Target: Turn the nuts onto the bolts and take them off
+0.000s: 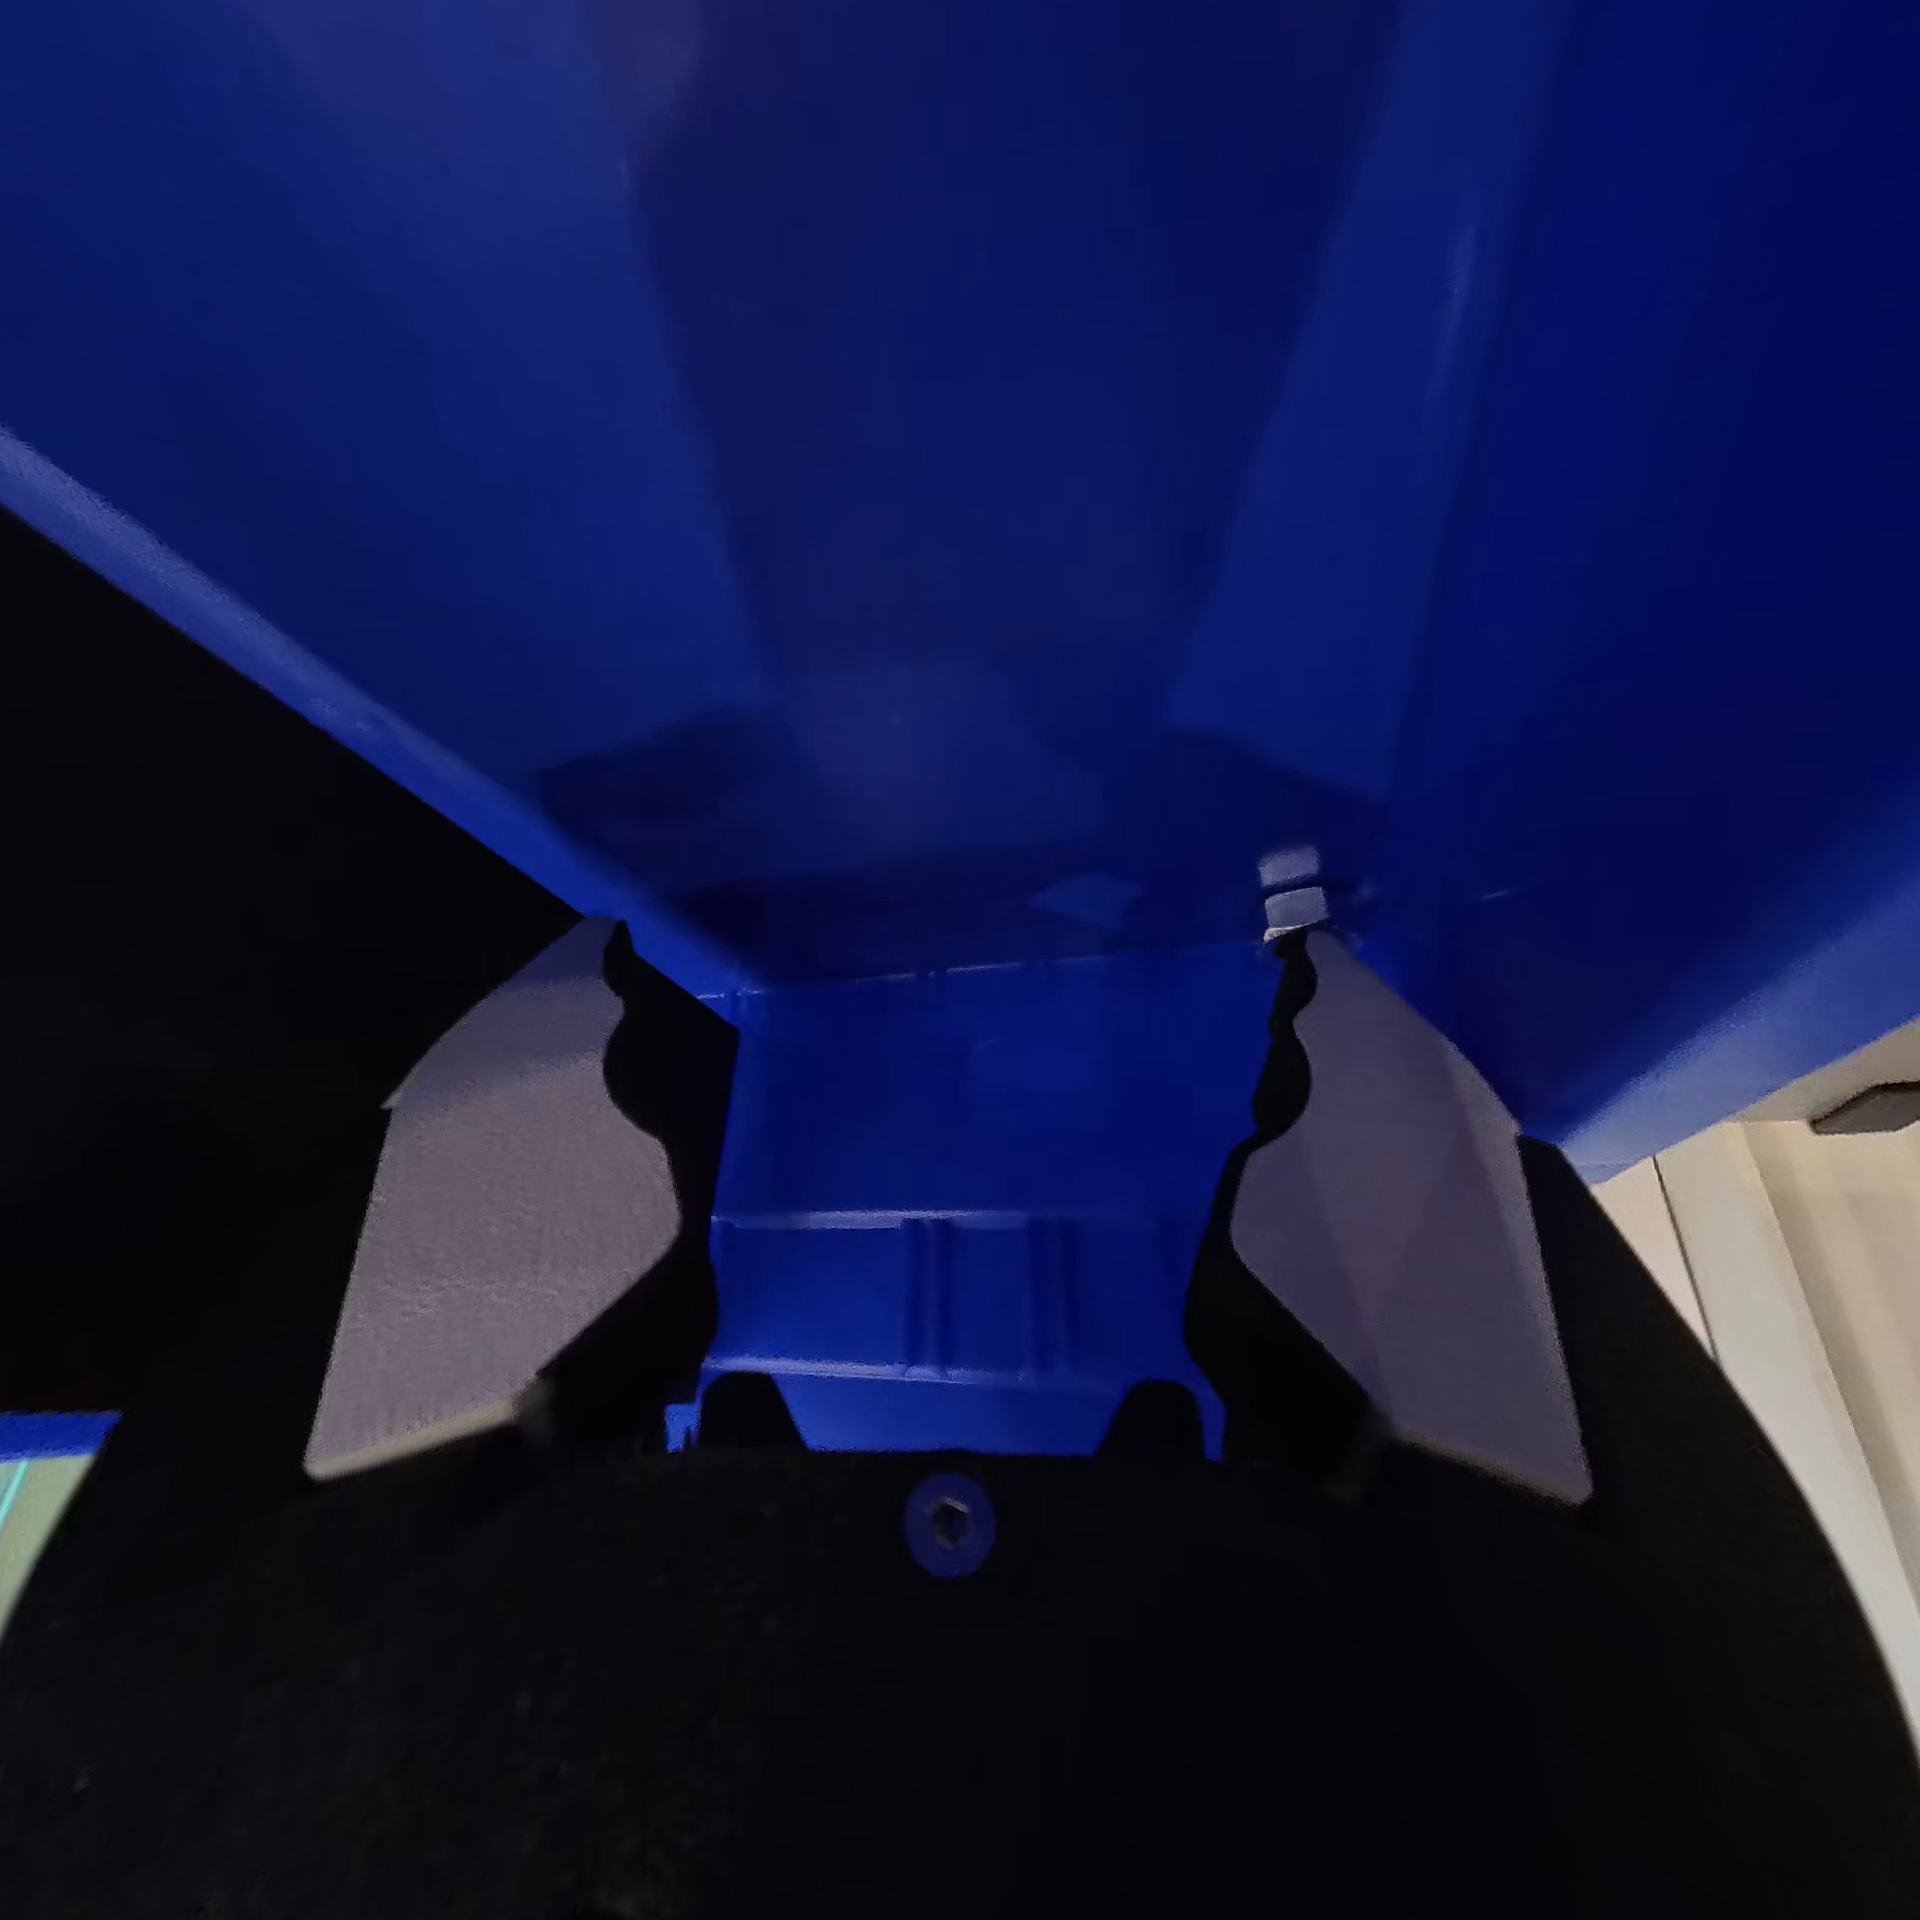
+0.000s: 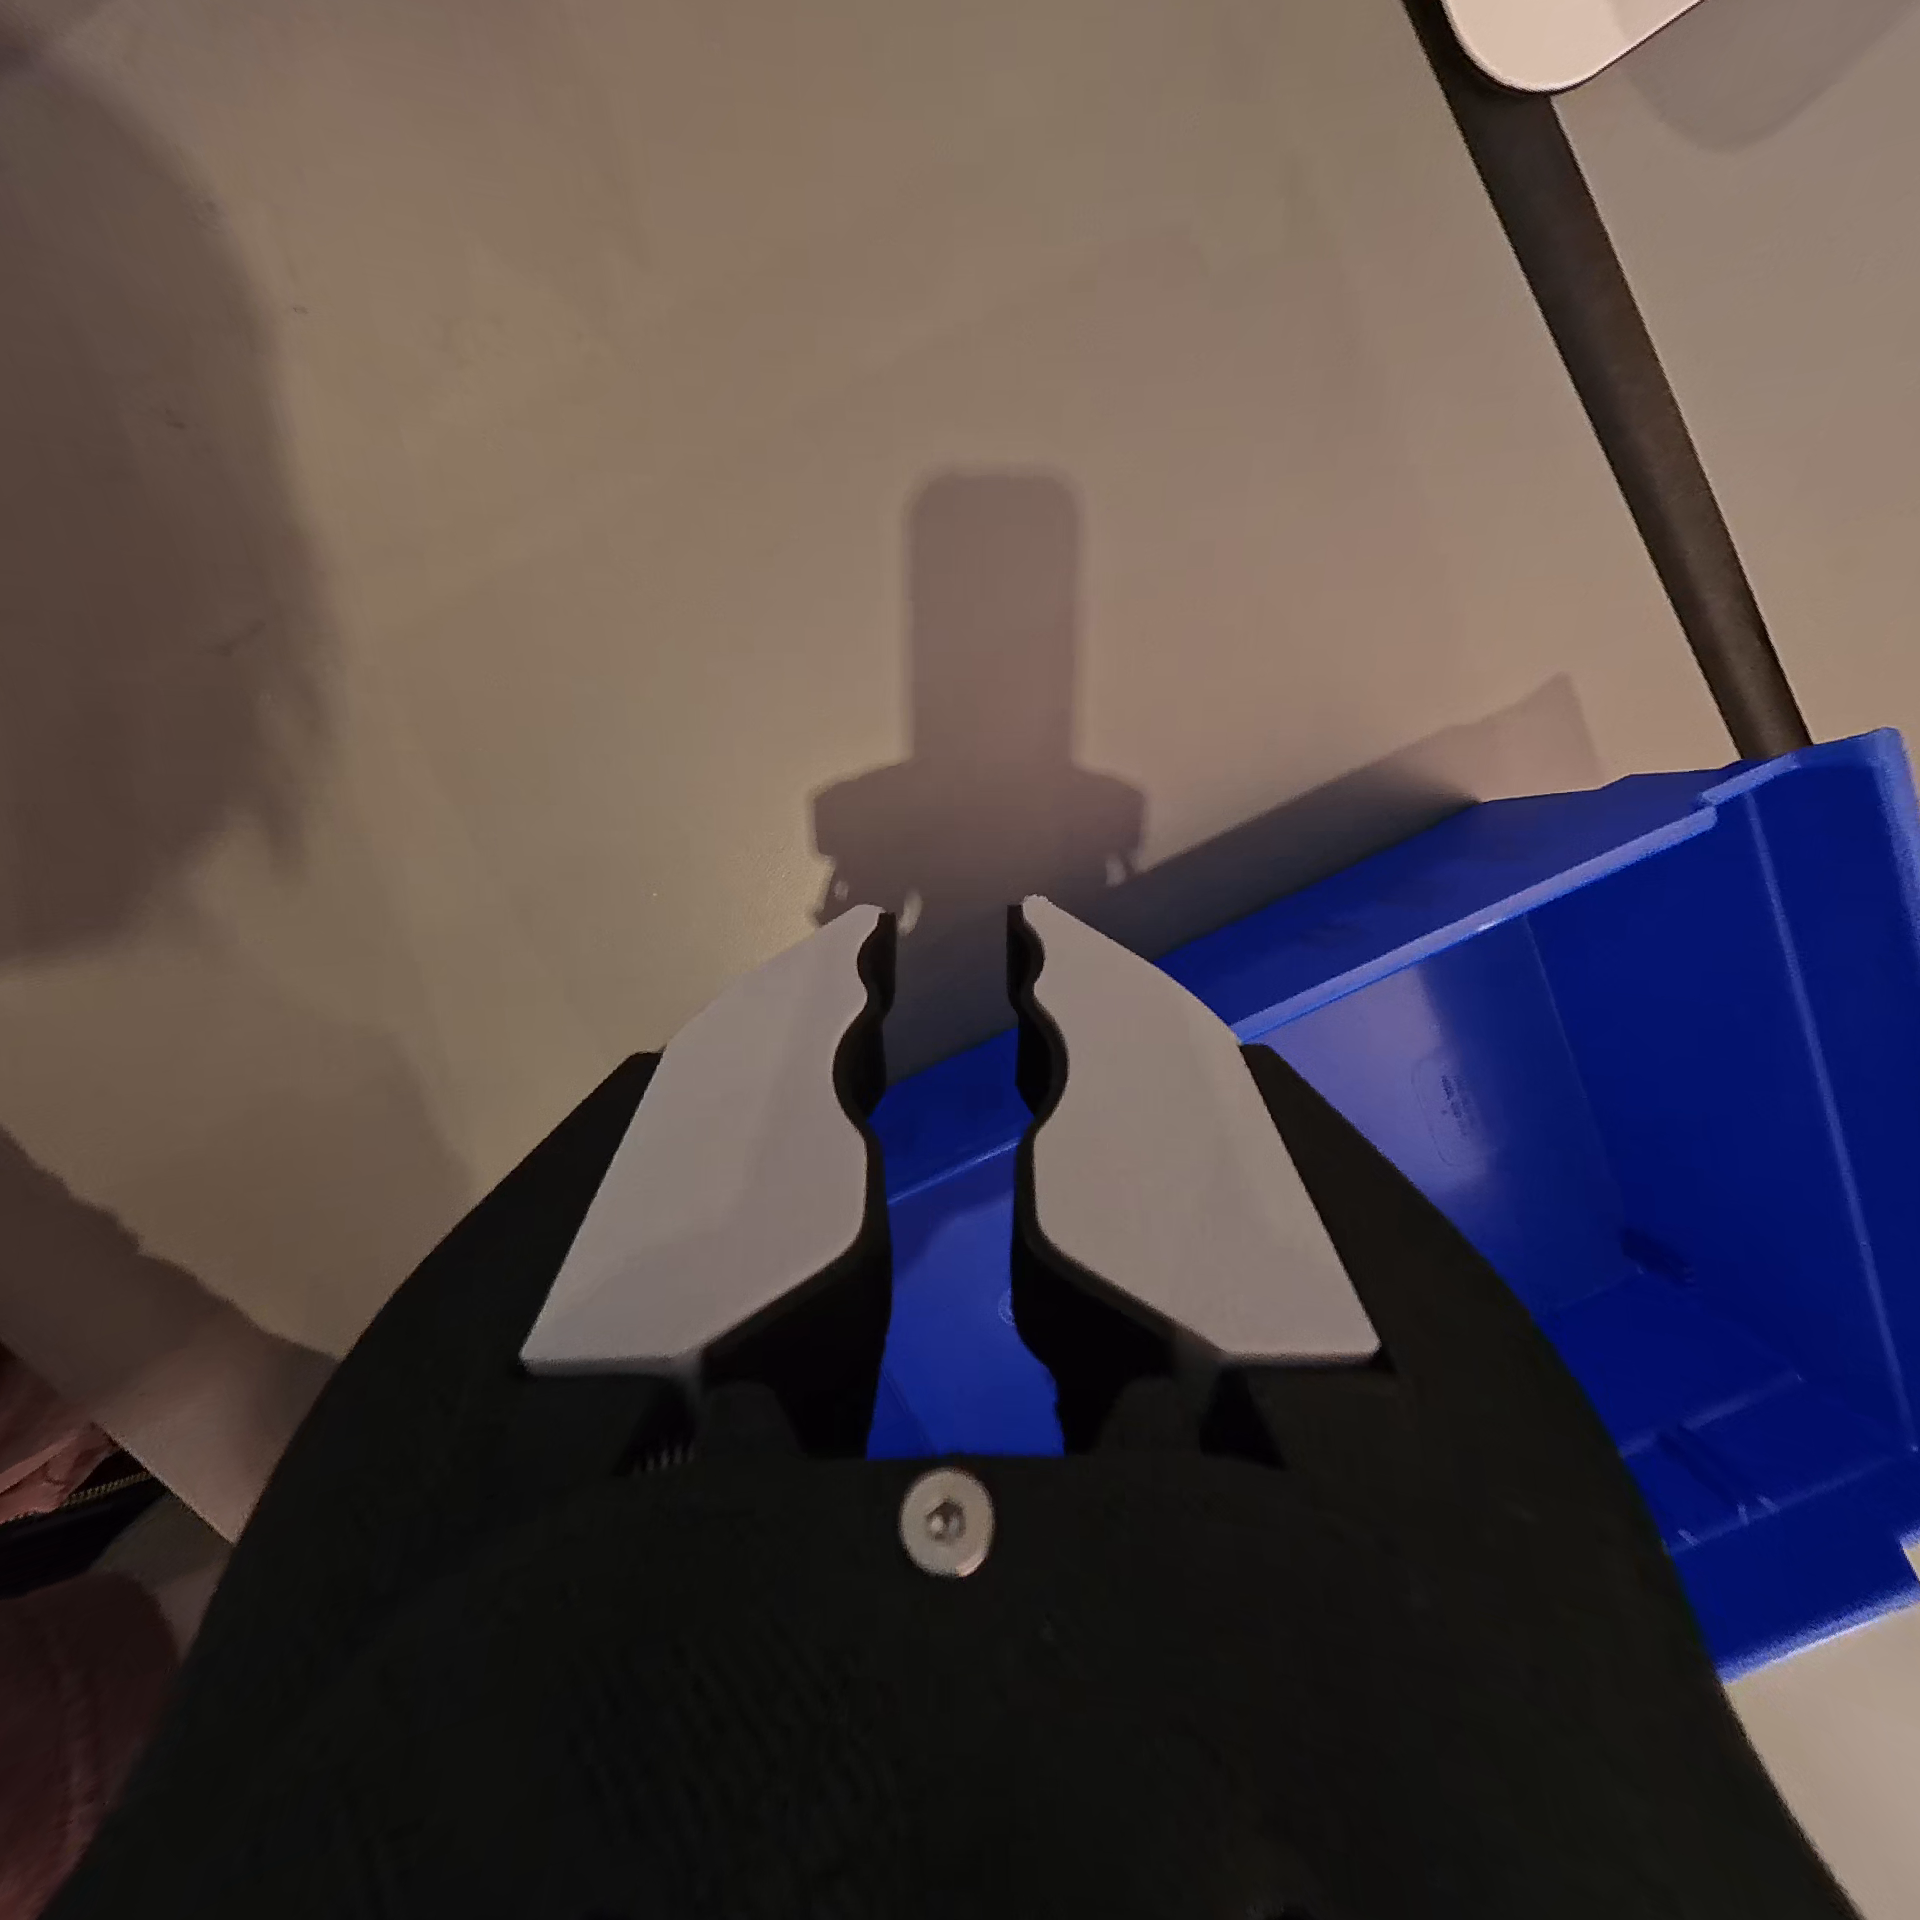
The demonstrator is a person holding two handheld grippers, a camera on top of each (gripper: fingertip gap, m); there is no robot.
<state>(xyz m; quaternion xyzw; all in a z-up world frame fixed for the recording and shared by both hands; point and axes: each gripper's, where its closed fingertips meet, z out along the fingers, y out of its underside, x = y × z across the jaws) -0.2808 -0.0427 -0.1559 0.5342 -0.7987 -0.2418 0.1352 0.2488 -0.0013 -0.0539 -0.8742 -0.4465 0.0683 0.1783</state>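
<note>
The left gripper (image 1: 951, 940) points into a blue bin (image 1: 935, 468), its fingers (image 1: 499, 1195) spread wide with nothing between them but the bin's near wall and rim. Just ahead of the right-hand fingertip, touching or nearly touching it, sits a small pale blocky piece (image 1: 1291, 896) — probably a nut or bolt head, though it is too blurred to be sure.

The right gripper (image 2: 951, 914) hangs over the beige counter (image 2: 520, 416), its fingers (image 2: 717, 1143) a narrow gap apart and empty; the bin lies beyond and beside its right-hand finger, and no nuts or bolts show in this view.

The risk, as I judge it: with the left fingers this wide and the piece off to one side, closing would nudge it away — or pinch the bin wall instead. The dim, blurred interior makes aiming harder.
</note>
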